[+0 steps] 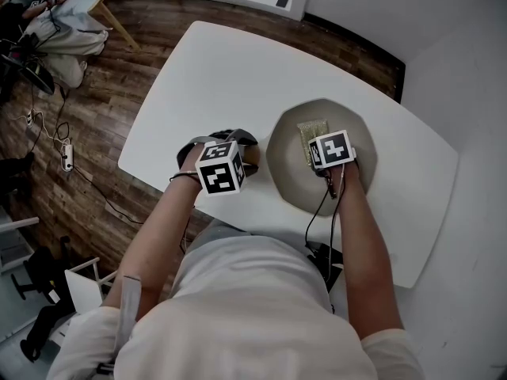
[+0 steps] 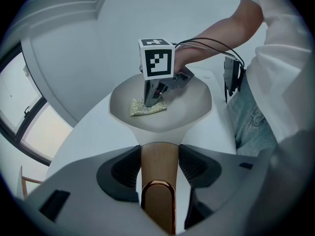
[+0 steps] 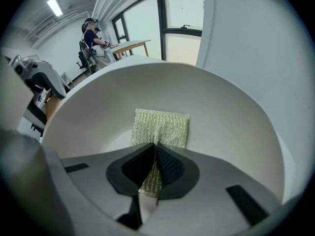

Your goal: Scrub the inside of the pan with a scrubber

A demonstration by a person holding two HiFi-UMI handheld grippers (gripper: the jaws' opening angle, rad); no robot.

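Observation:
A pale grey pan (image 1: 285,176) sits on the white table (image 1: 198,77). A yellow-green glittery scrubber (image 1: 310,135) lies flat inside it. My right gripper (image 1: 321,155) reaches down into the pan and is shut on the scrubber's near edge. In the right gripper view the scrubber (image 3: 165,127) is pinched between the dark pads of my right gripper (image 3: 154,166), with the pan wall (image 3: 226,122) curving around. My left gripper (image 2: 158,168) is shut on the pan's wooden handle (image 2: 158,181). From there I see the pan (image 2: 192,117), the scrubber (image 2: 140,107) and the right gripper (image 2: 150,101).
The table's near edge runs just under my arms, with a wooden floor (image 1: 103,109) to the left. Cables and a power strip (image 1: 67,155) lie on that floor. A person (image 3: 91,33) stands at a desk far off.

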